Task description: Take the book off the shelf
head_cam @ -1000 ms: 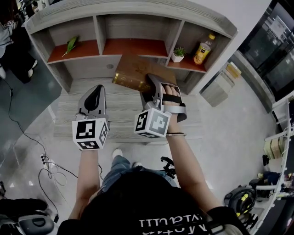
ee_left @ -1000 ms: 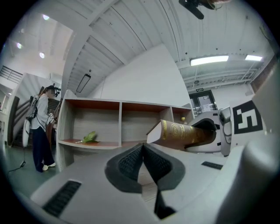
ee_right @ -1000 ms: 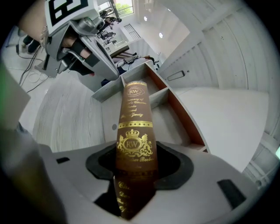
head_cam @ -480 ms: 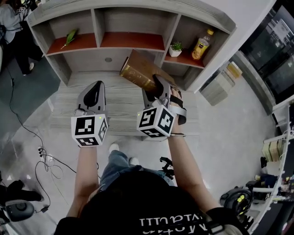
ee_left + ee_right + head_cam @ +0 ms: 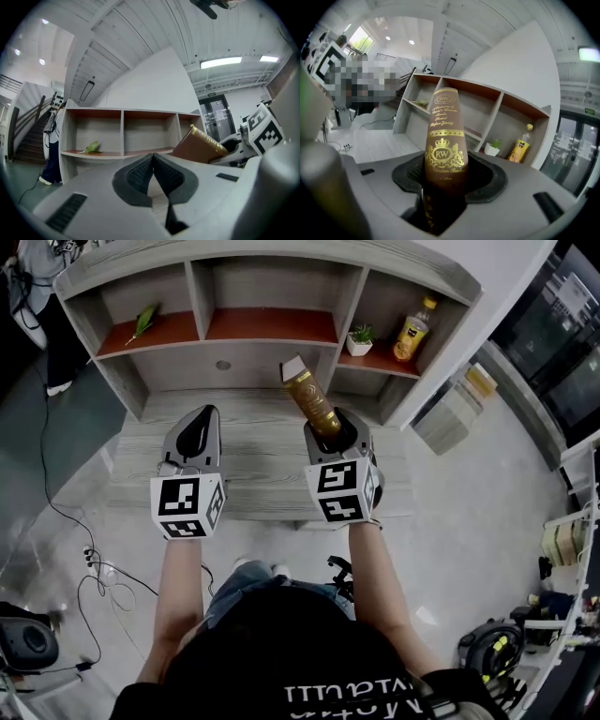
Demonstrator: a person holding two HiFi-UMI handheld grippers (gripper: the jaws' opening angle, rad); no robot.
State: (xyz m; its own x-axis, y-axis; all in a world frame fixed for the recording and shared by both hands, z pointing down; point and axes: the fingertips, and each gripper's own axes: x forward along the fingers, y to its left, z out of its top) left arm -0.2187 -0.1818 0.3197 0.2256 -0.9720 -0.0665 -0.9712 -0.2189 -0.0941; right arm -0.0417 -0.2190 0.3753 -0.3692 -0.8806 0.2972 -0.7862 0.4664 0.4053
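A brown book [image 5: 310,397] with gold print stands on edge above the wooden desk [image 5: 253,465], spine toward me, clear of the shelf unit [image 5: 262,306]. My right gripper [image 5: 335,430] is shut on its near end; in the right gripper view the book's spine [image 5: 444,136] rises between the pads. My left gripper [image 5: 194,437] hovers over the desk to the left, shut with nothing in it, pads [image 5: 140,174] touching. The book [image 5: 197,145] also shows at the right of the left gripper view.
The shelf holds a green leaf [image 5: 145,322] in the left bay, a small potted plant [image 5: 359,339] and an orange juice bottle [image 5: 413,330] in the right bay. Cables [image 5: 98,573] lie on the floor at left. A person [image 5: 51,140] stands left of the shelf.
The right gripper has turned the book from lying flat and tilted to standing on edge, and pulled it nearer to me. The left gripper stays put.
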